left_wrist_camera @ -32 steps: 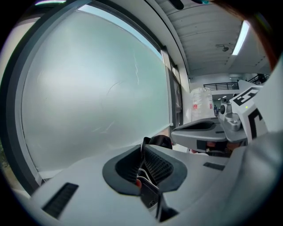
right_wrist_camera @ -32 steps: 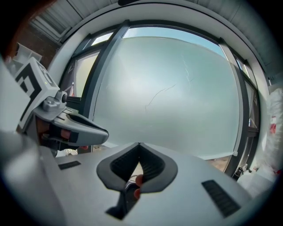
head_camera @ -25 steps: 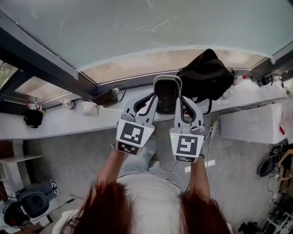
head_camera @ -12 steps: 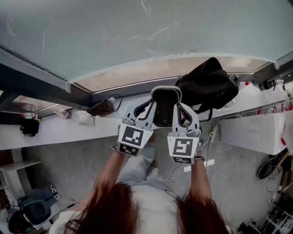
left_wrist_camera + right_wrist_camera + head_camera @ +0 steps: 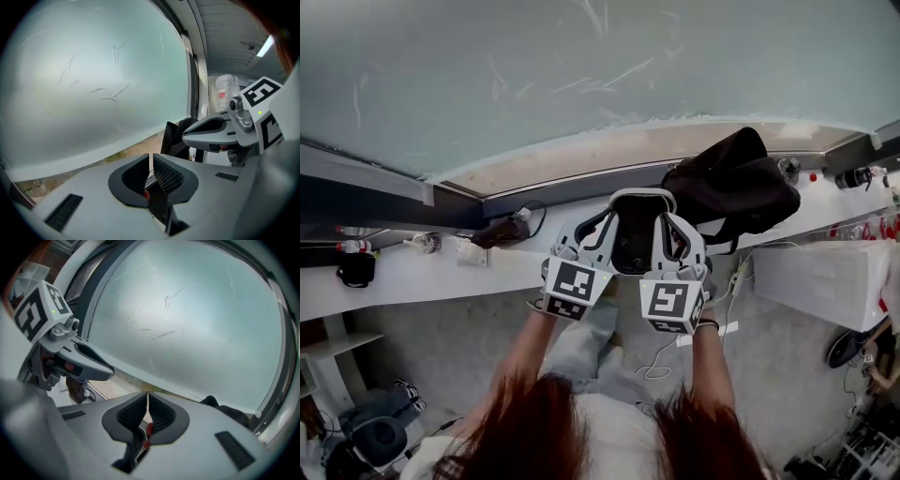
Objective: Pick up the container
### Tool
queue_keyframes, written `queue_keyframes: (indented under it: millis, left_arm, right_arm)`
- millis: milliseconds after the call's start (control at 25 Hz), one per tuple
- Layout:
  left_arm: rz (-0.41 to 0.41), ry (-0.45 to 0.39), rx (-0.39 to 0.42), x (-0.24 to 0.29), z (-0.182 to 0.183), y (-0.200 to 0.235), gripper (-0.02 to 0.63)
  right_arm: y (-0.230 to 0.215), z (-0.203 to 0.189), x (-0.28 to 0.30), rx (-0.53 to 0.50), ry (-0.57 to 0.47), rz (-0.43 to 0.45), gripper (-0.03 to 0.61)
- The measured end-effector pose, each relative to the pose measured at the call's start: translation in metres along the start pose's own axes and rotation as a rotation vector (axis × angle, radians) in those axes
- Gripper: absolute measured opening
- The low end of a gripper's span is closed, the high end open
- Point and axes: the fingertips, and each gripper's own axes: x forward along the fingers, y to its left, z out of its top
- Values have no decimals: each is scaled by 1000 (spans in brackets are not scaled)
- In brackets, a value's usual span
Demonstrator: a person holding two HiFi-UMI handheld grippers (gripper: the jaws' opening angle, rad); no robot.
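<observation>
Lowered now, left hand-held gripper (image 5: 151,158) and right hand-held gripper (image 5: 147,398) (per their own views) are closed, empty.

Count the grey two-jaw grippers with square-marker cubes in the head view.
2. The left gripper sits left of centre, the right gripper right of centre, side by side, each with jaws shut and empty. No others show.

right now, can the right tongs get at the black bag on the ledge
Probably yes: the black bag sits just beyond and right of the right tongs, nothing between them. The tongs are shut and must open first.
</observation>
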Motion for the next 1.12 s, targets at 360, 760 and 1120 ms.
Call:
queue_keyframes:
  millis: [360, 760, 1120]
  left_arm:
    - [-20, 61, -12, 33, -31, 11, 18]
    - [-9, 86, -17, 59, -55, 17, 20]
    - [30, 134, -23, 73, -85, 21, 20]
  right_arm:
    - [8, -30, 44, -72, 77, 40, 26]
    - [6, -57, 68, -116, 121, 48, 28]
    - [17, -89, 92, -202, 148, 88, 29]
